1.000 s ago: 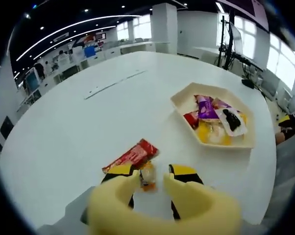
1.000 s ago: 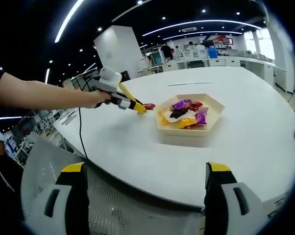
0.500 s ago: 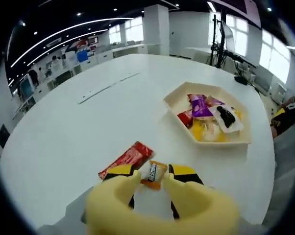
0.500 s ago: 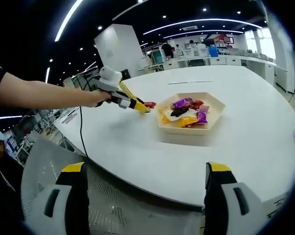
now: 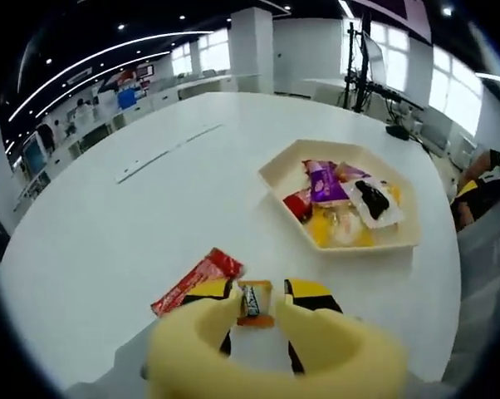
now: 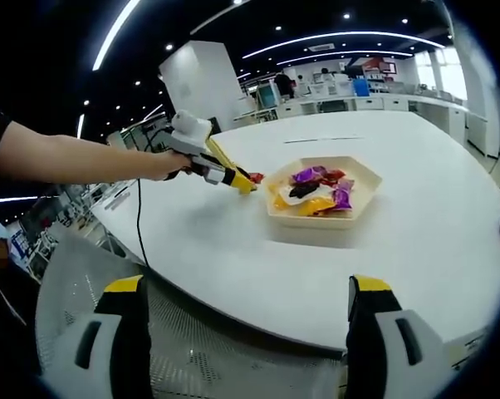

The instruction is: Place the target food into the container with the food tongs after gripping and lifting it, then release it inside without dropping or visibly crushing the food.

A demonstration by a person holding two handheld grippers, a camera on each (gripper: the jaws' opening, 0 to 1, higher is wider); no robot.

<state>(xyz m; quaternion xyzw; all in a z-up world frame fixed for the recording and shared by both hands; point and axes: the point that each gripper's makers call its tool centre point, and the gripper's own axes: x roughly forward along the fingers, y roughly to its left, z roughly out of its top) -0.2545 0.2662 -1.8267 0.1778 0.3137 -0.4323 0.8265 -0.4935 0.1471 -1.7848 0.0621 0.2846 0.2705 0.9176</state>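
Orange snack packet (image 5: 253, 302) pinched in left gripper (image 5: 256, 305) jaws; right gripper (image 6: 245, 337) jaws spread

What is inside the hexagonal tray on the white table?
The tray holds a pile of wrapped snacks: a purple packet, a red one, yellow ones and a white packet with dark content. Whatever lies beneath the pile is covered.

Left gripper (image 5: 256, 301) fingers closed, pinching; right gripper (image 6: 246, 320) fingers spread wide; left arm (image 6: 75, 160) outstretched.
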